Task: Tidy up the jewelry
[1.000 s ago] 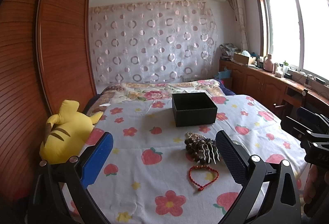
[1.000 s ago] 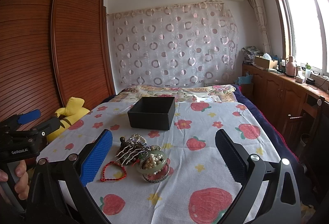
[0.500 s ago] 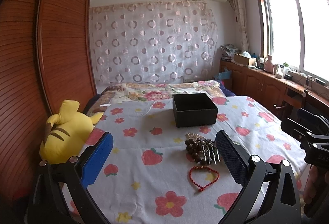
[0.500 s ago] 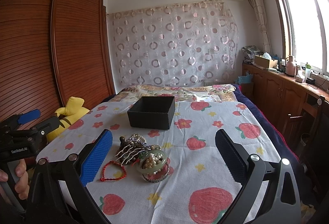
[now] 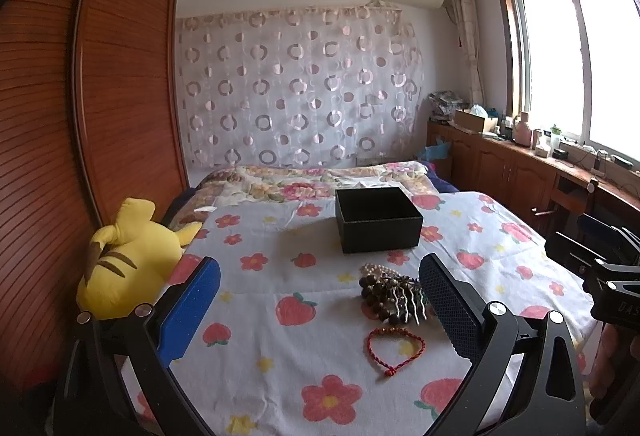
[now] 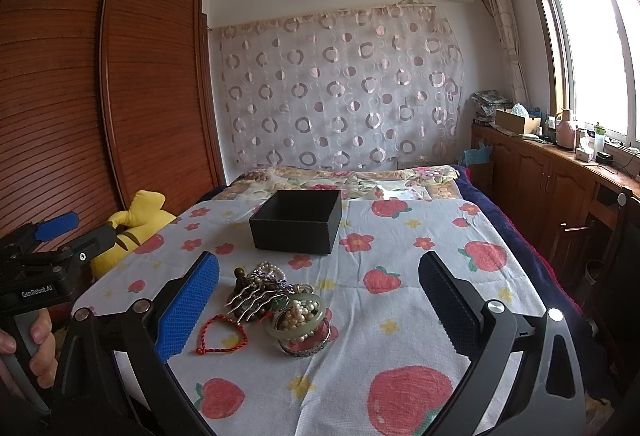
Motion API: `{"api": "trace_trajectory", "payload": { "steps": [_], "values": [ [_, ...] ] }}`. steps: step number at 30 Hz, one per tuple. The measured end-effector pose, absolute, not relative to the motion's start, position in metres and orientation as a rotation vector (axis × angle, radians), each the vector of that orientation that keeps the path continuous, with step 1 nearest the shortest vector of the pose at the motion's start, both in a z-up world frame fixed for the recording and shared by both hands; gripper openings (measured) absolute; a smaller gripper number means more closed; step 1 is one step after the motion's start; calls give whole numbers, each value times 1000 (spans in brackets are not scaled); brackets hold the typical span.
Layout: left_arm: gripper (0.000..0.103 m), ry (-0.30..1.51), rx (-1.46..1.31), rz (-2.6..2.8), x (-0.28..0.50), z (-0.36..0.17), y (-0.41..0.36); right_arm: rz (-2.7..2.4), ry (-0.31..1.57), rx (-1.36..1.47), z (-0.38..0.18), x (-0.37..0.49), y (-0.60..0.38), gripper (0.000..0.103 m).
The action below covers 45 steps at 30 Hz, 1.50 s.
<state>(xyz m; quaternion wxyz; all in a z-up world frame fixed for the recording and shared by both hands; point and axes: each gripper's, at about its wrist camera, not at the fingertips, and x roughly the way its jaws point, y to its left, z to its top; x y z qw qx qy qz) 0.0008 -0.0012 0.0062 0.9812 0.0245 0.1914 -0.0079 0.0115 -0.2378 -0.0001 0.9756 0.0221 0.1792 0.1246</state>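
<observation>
Your left gripper hangs wide apart, empty, above the red cord bracelet; black box beyond.

I am seeing an open black box sitting upright and empty on the bedspread, with the jewelry lying in a heap just in front of it. A red cord bracelet is lying flat beside a silver hair comb, dark wooden beads, and a green bangle ringing some pearls.
</observation>
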Motion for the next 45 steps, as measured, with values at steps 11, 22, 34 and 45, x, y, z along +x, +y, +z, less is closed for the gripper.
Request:
{"api": "trace_trajectory", "payload": {
  "steps": [11, 22, 34, 45],
  "values": [
    [97, 381, 48, -19, -5, 14, -3, 252, 361, 47, 0, 11, -239, 101],
    [97, 381, 47, -20, -5, 13, -3, 253, 361, 48, -1, 11, -238, 101],
    [97, 393, 49, -25, -5, 7, -7, 255, 367, 46, -4, 11, -232, 101],
    [97, 514, 18, -88, 15, -32, -1, 268, 429, -12, -30, 30, -234, 101]
  ]
}}
